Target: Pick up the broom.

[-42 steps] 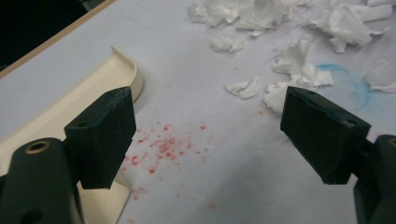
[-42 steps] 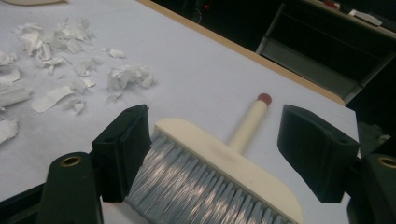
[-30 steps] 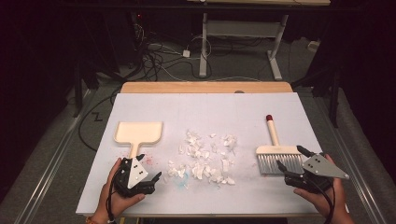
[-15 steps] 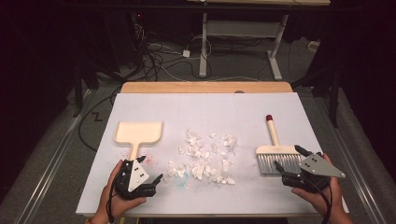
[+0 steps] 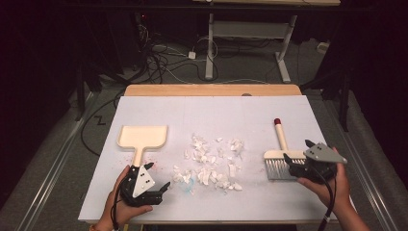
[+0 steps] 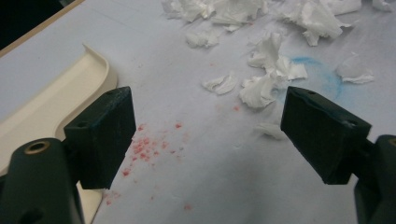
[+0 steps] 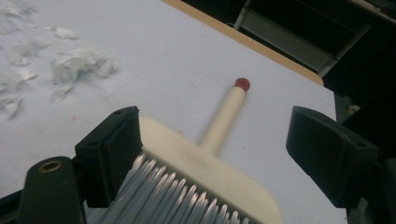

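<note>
A cream brush (image 5: 277,155) with grey bristles and a red-tipped handle lies at the right of the white table top (image 5: 216,110). My right gripper (image 5: 297,150) is open just behind its head, and in the right gripper view the brush head (image 7: 201,172) lies between the spread jaws, untouched. A cream dustpan (image 5: 143,137) lies at the left, handle toward me. My left gripper (image 5: 158,175) is open near the handle's end, with nothing in it. In the left gripper view the dustpan (image 6: 51,102) is at the left. Torn white paper scraps (image 5: 211,161) are scattered between brush and dustpan.
Red specks (image 6: 144,144) and a faint blue ring (image 6: 313,74) mark the table top near the left gripper. A wooden strip (image 5: 211,90) runs along the table's far edge. Beyond it are cables (image 5: 163,62) on the floor and a white desk frame (image 5: 250,33).
My right gripper has moved forward and a little left, up to the brush head. The left gripper has barely shifted.
</note>
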Motion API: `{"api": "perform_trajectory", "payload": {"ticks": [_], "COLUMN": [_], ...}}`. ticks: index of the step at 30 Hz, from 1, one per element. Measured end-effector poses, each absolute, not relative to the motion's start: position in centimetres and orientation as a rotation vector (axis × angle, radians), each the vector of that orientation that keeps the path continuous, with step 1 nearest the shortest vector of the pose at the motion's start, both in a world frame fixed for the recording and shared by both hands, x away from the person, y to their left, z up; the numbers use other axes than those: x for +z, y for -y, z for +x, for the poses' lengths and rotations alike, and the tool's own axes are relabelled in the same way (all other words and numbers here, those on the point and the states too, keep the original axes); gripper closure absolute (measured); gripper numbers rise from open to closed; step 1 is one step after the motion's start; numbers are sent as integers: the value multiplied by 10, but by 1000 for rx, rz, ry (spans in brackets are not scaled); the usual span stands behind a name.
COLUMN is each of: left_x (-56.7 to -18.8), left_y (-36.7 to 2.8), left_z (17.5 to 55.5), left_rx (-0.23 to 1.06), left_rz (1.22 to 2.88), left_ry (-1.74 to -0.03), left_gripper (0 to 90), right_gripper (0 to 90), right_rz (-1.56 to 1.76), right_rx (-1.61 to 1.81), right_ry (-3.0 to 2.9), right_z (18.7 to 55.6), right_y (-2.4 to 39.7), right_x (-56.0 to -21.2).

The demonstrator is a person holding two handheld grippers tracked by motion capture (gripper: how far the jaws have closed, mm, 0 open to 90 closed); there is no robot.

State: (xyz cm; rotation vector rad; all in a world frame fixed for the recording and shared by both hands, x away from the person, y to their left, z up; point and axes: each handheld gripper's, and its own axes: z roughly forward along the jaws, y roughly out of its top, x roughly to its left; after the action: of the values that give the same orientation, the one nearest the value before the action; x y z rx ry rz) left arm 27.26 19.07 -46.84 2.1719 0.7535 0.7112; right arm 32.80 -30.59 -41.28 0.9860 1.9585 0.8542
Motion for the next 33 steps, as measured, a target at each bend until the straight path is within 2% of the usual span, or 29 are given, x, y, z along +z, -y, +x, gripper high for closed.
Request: {"api": "perform_trajectory", "payload": {"ticks": [9, 13, 15, 18, 20, 22, 24, 28, 33], "left_x": [-471, -472, -472, -472, -472, -473, -473, -472, -473], "left_y": [-191, -190, -190, -190, -190, -190, -190, -189, -185], "left_z": [275, 275, 275, 273, 272, 272, 272, 271, 272], "left_rx": [691, 687, 685, 685, 689, 687, 689, 689, 685], "left_rz": [2181, 2192, 2193, 2205, 2207, 2206, 2206, 2205, 2219], "left_ry": [-765, -767, -768, -765, -762, -762, -762, -750, -735], "left_gripper": [174, 174, 176, 177, 177, 177, 177, 177, 178], "right_gripper": [209, 283, 280, 359, 464, 505, 620, 691, 712], "right_rz": [1309, 1357, 1374, 1458, 1500, 1517, 1495, 1462, 1448], "right_rx": [653, 676, 665, 604, 605, 648, 642, 637, 665], "right_ry": [-2055, -2120, -2126, -2170, -2210, -2222, -2247, -2252, -2241], "right_z": [406, 428, 432, 450, 455, 456, 455, 452, 449], "right_y": [304, 300, 300, 300, 303, 306, 303, 298, 298], "right_x": [-422, -432, -434, -448, -454, -454, -453, -454, -455]}}
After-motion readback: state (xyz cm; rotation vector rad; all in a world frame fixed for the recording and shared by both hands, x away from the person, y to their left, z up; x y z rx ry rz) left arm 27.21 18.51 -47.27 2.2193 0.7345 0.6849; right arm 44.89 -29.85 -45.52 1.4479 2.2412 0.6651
